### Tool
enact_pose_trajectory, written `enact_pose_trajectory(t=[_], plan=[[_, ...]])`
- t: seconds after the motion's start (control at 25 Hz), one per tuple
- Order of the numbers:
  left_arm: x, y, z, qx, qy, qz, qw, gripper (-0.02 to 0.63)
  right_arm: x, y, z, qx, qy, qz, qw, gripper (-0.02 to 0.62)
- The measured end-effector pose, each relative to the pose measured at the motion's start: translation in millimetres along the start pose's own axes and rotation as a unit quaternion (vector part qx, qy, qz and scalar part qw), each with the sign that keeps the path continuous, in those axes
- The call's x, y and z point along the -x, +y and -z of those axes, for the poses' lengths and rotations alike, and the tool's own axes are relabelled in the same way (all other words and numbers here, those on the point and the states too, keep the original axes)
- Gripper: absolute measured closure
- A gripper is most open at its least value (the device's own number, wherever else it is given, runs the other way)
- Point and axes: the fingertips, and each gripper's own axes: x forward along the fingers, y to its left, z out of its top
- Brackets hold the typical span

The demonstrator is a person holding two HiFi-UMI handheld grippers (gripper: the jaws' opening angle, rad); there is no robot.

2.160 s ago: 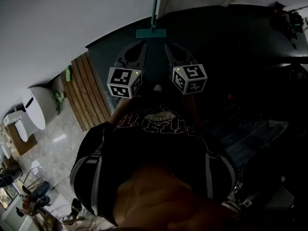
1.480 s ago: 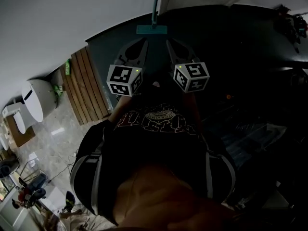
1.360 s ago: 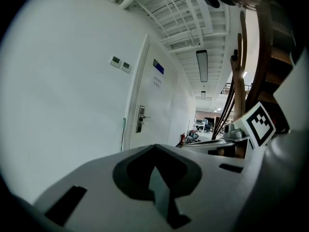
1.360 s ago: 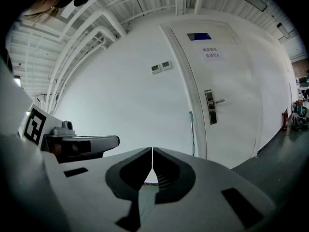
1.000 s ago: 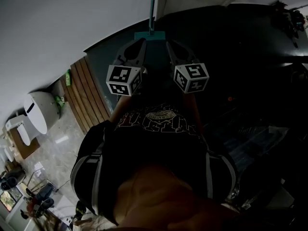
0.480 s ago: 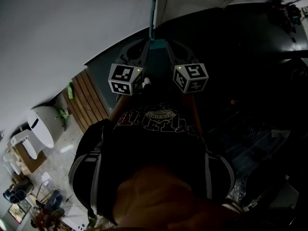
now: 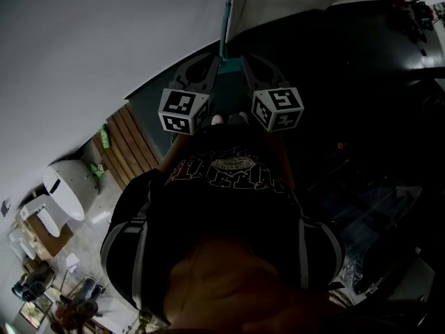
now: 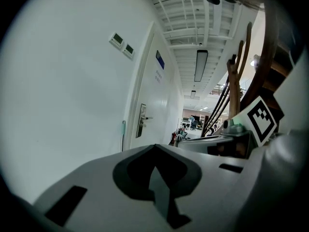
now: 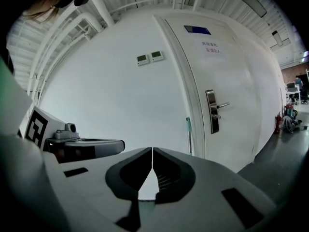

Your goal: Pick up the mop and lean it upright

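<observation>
Mop point(image 7: 225, 21) stands upright against wall point(image 7: 104, 33), just ahead of us, between our left gripper point(image 7: 206, 68) and right gripper point(image 7: 249, 68). Both are closed and empty. Leaning looks done.

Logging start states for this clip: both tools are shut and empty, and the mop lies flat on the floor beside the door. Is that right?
Not quite. The mop is not lying flat: the right gripper view shows it standing upright against the wall beside the door. The left tool and right tool are shut and empty, as stated.
</observation>
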Motion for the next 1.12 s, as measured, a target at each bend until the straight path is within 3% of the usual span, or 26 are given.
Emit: enact_pose_trajectory(t=[0.36,0.72,1.12], plan=[[-12.8,22.3,-3.8,0.018,0.002,-0.009,0.9998,0.558,-23.0,-6.0,-5.7,0.003,0.013,-0.005,1.000,0.575],[-61.1,35.3,-15.4,0.022,0.004,-0.016,0.9996,0.558,-53.1,-46.2,-21.8,0.004,0.018,-0.013,1.000,0.575],[-126.3,54.6,-38.3,0.028,-0.004,-0.052,0.9982,0.558,-100.3,-96.2,-51.3,0.017,0.024,-0.059,0.998,0.575]])
